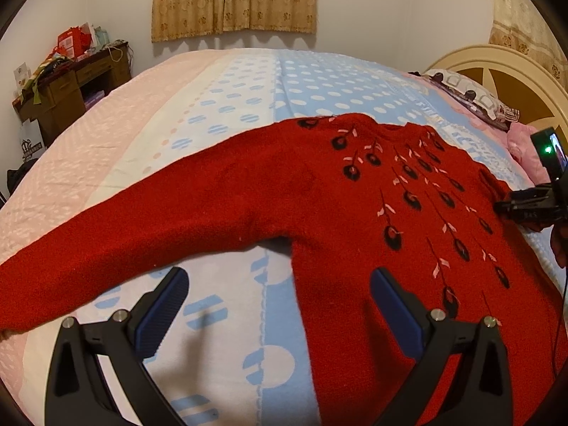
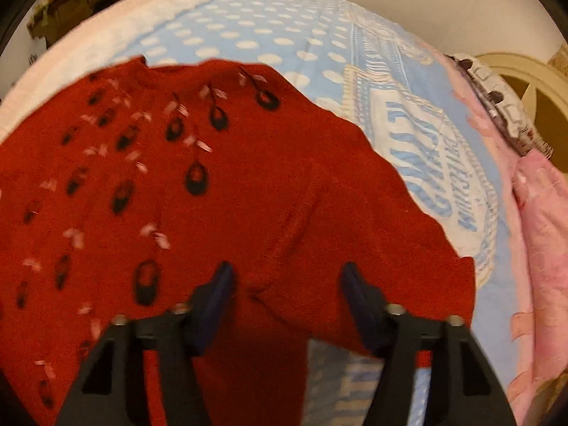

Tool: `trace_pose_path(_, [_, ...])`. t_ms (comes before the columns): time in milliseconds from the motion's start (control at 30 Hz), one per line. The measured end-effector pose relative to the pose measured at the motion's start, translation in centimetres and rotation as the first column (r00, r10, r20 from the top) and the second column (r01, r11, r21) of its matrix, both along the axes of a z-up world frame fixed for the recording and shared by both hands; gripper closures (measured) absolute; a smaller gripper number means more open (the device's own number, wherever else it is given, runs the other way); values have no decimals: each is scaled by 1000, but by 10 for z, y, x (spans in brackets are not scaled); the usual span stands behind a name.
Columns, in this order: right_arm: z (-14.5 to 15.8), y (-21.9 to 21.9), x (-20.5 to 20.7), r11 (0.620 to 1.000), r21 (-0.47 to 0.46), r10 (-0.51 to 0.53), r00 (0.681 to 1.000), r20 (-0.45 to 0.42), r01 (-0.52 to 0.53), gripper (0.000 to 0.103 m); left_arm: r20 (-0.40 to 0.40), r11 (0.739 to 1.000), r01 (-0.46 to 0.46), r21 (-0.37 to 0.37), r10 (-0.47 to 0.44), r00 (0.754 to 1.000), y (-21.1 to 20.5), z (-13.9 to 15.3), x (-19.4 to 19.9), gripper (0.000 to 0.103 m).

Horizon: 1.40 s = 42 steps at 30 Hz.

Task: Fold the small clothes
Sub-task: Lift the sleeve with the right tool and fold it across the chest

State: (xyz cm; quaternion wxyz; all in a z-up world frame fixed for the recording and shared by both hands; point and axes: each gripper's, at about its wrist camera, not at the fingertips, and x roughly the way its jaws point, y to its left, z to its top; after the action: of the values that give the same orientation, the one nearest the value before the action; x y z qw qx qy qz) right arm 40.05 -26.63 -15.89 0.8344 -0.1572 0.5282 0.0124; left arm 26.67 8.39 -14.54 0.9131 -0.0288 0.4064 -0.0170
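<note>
We've got the red sweater [image 1: 319,195] flat on the bed [image 1: 248,81], left gripper [image 1: 278,314] spread wide over its side edge, right gripper [image 2: 285,301] parted above the folded sleeve [image 2: 355,241], pinching nothing.

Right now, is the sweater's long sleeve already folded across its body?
No, the red sweater lies flat with its sleeve stretched straight out over the bedspread.

White walls [image 1: 390,7], patterned beige curtains [image 1: 234,0]. Bed with blue-dotted, pink-edged blanket [image 1: 248,81], cream headboard [image 1: 504,71], patterned pillow [image 1: 465,94]. Cluttered brown wooden desk [image 1: 71,85] in far left corner.
</note>
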Motion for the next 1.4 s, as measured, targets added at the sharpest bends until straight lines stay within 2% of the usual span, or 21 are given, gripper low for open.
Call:
trace_pose_path(100, [8, -5, 0, 999, 27, -21, 999, 32, 20, 88, 1, 1000, 0, -8, 0, 1000, 2, -1, 1, 0])
trace_pose_path(233, [37, 3, -5, 999, 31, 5, 994, 106, -8, 90, 5, 1000, -4, -16, 4, 1000, 5, -1, 1, 0])
trace_pose_path(400, [89, 28, -8, 996, 66, 50, 977, 208, -65, 90, 8, 1000, -5, -23, 5, 1000, 6, -2, 1, 0])
trace_pose_path(667, [122, 94, -10, 978, 85, 159, 945, 285, -190, 90, 15, 999, -18, -39, 18, 1000, 11, -1, -1, 0])
trace_pose_path(833, [115, 141, -13, 958, 95, 235, 931, 280, -271, 90, 18, 999, -33, -33, 34, 999, 17, -1, -3, 0])
trace_pose_path(1033, [77, 179, -15, 938, 112, 297, 927, 229, -328, 90, 21, 998, -47, -29, 47, 999, 29, -1, -6, 0])
trace_pose_path(1267, [36, 207, -22, 902, 182, 365, 916, 166, -393, 89, 14, 999, -45, -13, 45, 999, 29, 2, -6, 0])
trace_pose_path(1333, [25, 211, -23, 884, 216, 396, 910, 121, -414, 81, 5, 999, -13, -34, 13, 1000, 26, 5, -4, 0])
trace_pose_path(1400, [18, 204, -30, 869, 240, 425, 901, 89, -434, 35, 11, 1000, 7, -18, -7, 1000, 19, 11, -5, 0])
